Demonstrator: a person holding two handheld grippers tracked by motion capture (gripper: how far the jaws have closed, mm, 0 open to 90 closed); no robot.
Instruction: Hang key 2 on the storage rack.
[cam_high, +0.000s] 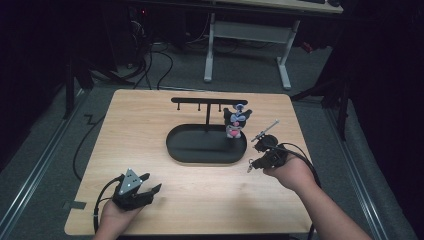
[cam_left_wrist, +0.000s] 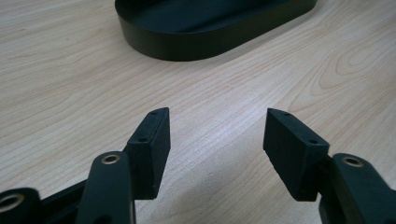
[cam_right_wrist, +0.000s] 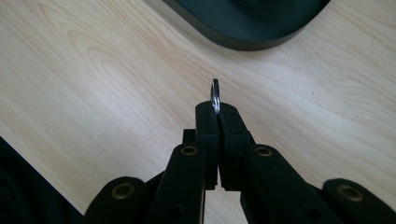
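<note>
My right gripper (cam_high: 251, 166) hovers over the table just right of the black oval tray (cam_high: 175, 150). It is shut on a small metal ring (cam_right_wrist: 215, 94), which stands edge-on above the pinched tips of the right gripper (cam_right_wrist: 217, 110). At the table's near left corner my left gripper (cam_high: 152, 182) stands open, with bare wood between the jaws of the left gripper (cam_left_wrist: 217, 135). A black T-shaped rack with hooks (cam_high: 209, 101) rises from the tray. A small black, pink and blue toy figure (cam_high: 235, 122) sits under the rack's right end; whether it hangs or stands I cannot tell.
The tray's dark wall (cam_left_wrist: 187, 46) lies ahead of the left gripper, and its rim (cam_right_wrist: 243, 39) lies ahead of the right one. Light wooden tabletop (cam_high: 140, 130) surrounds the tray. Beyond the table's far edge stand a white desk frame (cam_high: 285, 65) and cables on the floor.
</note>
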